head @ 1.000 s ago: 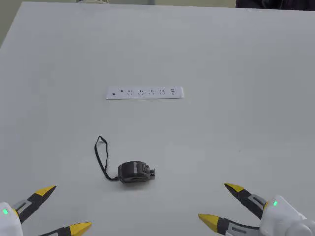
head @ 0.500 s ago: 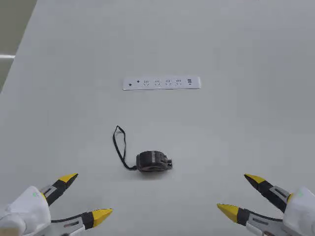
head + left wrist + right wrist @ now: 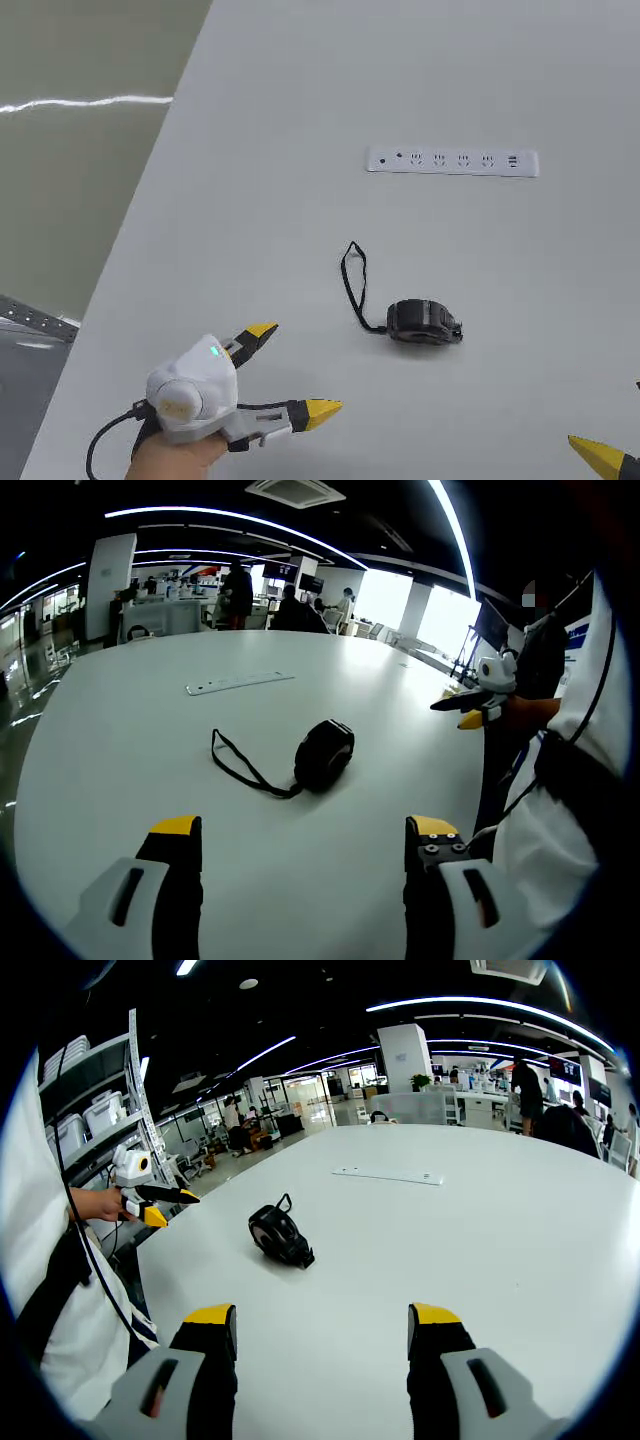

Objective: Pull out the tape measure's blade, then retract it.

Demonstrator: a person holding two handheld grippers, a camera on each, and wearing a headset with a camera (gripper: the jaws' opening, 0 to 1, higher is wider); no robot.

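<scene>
Hand (image 3: pixel 172 461) holds left tongs (image 3: pixel 295 368) jaws spread, pointing toward tape measure (image 3: pixel 424 322).

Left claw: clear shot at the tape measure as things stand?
Probably yes. The left claw is open and faces the tape measure, with nothing between them on the table; only its wrist strap trails on the near side.

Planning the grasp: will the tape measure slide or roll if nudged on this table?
The tape measure looks compact and rigid, probably heavy for its size. On the smooth table it would likely slide rather than roll. Its strap lies in a slack loop, so probably floppy.
</scene>
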